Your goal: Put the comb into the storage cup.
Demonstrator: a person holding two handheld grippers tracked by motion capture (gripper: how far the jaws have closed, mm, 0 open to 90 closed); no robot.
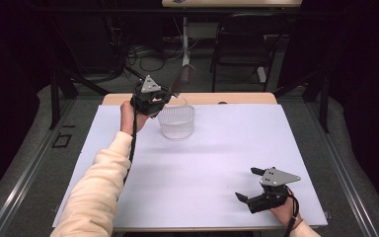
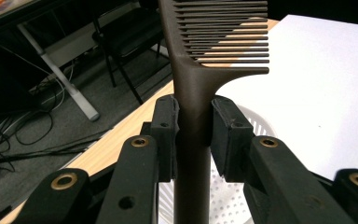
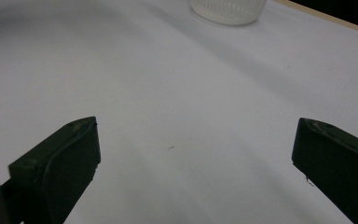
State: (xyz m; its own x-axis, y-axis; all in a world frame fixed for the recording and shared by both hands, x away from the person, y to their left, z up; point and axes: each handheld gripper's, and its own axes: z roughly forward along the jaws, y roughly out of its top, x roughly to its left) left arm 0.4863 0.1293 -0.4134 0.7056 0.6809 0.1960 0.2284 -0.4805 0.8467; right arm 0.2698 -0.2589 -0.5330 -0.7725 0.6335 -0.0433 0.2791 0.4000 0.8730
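Gripping a dark brown plastic comb [image 2: 200, 65] by its handle, the left gripper [image 2: 193, 135] hangs above a clear perforated plastic basket [image 1: 176, 121].

Both pads [image 2: 226, 133] press flat against the handle's sides, teeth rising beyond the fingertips, basket rim just beneath them. Near the table's front edge, the right gripper [image 1: 249, 184] has its jaws spread wide over the bare white table sheet [image 3: 177, 102], holding and touching nothing; the basket sits far ahead of its fingertips.
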